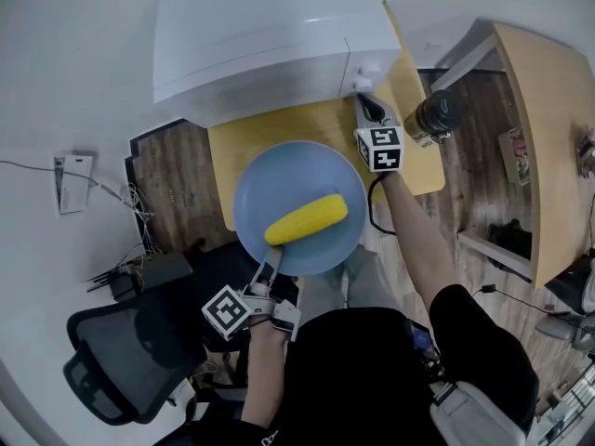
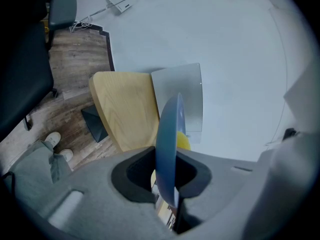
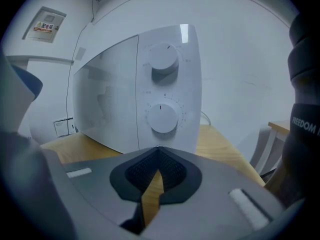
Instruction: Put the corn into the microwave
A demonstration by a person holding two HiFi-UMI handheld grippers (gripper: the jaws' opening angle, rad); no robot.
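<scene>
A light wooden table point(image 1: 270, 142) stood on a wood-patterned floor point(image 1: 172, 189) against a white wall point(image 1: 74, 63), with a dark cylindrical bottle point(image 1: 437, 114) at its right edge and a second wooden desk point(image 1: 544, 137) farther right. To the left, a small white box point(image 1: 72, 182) with a thin cable running from it sat on the white surface, and below it lay a tangle of cables point(image 1: 139, 263) beside a flat dark box point(image 1: 165, 269). A dark office chair point(image 1: 121, 360) stood at the lower left, and a printed notice point(image 3: 46, 24) hung high on the wall.
</scene>
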